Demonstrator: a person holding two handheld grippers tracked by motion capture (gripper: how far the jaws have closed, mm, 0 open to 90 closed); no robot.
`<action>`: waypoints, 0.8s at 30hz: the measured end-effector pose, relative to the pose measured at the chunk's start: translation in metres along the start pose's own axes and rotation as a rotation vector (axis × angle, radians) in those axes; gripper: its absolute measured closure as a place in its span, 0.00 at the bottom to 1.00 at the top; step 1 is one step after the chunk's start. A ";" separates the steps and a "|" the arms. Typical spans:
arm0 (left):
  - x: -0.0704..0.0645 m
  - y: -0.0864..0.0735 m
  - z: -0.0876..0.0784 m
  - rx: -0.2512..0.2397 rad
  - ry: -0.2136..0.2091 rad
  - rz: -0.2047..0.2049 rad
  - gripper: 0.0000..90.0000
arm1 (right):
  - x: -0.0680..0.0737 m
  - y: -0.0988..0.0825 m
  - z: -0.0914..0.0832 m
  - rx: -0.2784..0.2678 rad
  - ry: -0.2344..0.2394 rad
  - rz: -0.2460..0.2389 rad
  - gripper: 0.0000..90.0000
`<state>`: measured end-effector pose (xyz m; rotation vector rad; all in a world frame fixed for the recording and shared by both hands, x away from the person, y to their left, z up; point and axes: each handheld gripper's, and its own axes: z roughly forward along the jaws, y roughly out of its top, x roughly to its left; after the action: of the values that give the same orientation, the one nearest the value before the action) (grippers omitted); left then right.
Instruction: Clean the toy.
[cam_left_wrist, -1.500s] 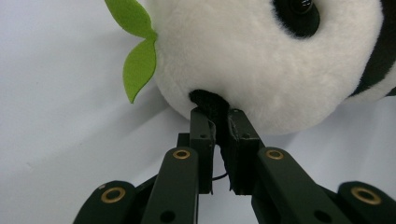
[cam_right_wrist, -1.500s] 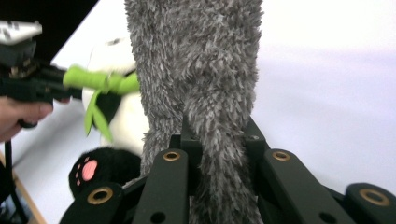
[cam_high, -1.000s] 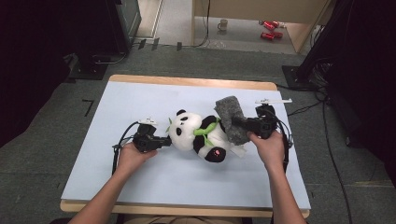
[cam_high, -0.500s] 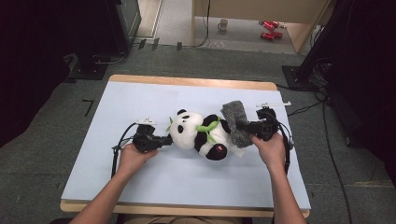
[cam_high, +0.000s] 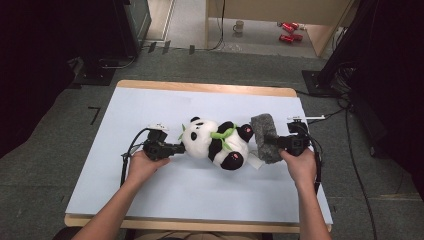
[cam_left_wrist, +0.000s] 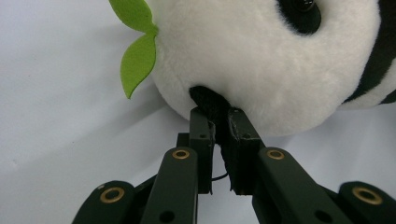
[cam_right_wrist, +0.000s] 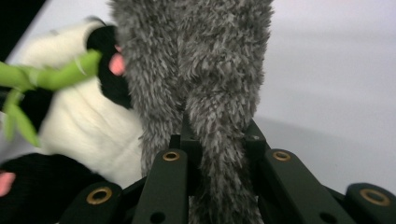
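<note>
Panda lies on its side mid-surface, head toward the left hand-held gripper. That one is clamped on the panda's black ear, jaws pinched tight on the fabric in the left gripper view. Over on the other side, the right hand-held gripper is clamped on a grey furry piece, which stands just beside the panda's feet and touches them. Green leaves stick out at the panda's head.
</note>
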<state>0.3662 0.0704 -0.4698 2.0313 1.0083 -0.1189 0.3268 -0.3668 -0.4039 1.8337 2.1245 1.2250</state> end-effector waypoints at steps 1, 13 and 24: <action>0.000 0.000 0.000 0.000 -0.001 -0.002 0.92 | 0.001 0.001 -0.004 -0.019 0.011 0.000 0.87; -0.004 -0.005 0.000 0.010 0.011 -0.016 0.92 | 0.029 0.017 -0.017 -0.118 0.089 -0.060 0.86; -0.005 -0.012 -0.002 0.011 0.016 -0.016 0.92 | 0.054 0.024 0.009 -0.076 0.108 -0.131 0.86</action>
<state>0.3541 0.0729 -0.4747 2.0372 1.0359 -0.1169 0.3356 -0.3167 -0.3721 1.6046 2.1809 1.3815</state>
